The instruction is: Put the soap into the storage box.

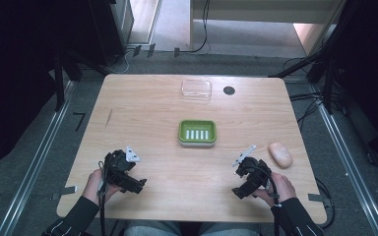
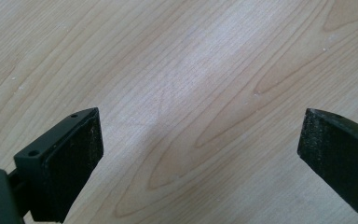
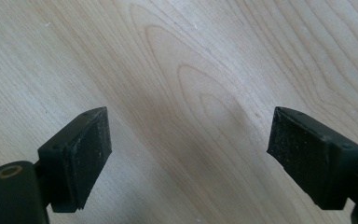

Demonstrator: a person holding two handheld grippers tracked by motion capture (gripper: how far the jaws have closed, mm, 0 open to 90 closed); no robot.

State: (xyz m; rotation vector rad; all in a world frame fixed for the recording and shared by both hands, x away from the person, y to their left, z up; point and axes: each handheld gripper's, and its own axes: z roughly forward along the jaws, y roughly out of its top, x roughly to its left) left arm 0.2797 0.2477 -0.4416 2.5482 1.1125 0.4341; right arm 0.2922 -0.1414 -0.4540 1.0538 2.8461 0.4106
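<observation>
Here we hold the left gripper [image 1: 139, 185] and the right gripper [image 1: 237, 192] low over the near edge of the table [image 1: 152, 98], both with jaws spread wide on nothing but bare wood, which reads to us as a ready stance. The soap [image 1: 280, 155] lies nearest, just beyond and outward of the right gripper's fingers [image 3: 81, 156]; farther ahead, between both pairs, sits the green soap dish [image 1: 197, 132], likely its destination, with the clear lid [image 1: 196, 90] beyond
</observation>
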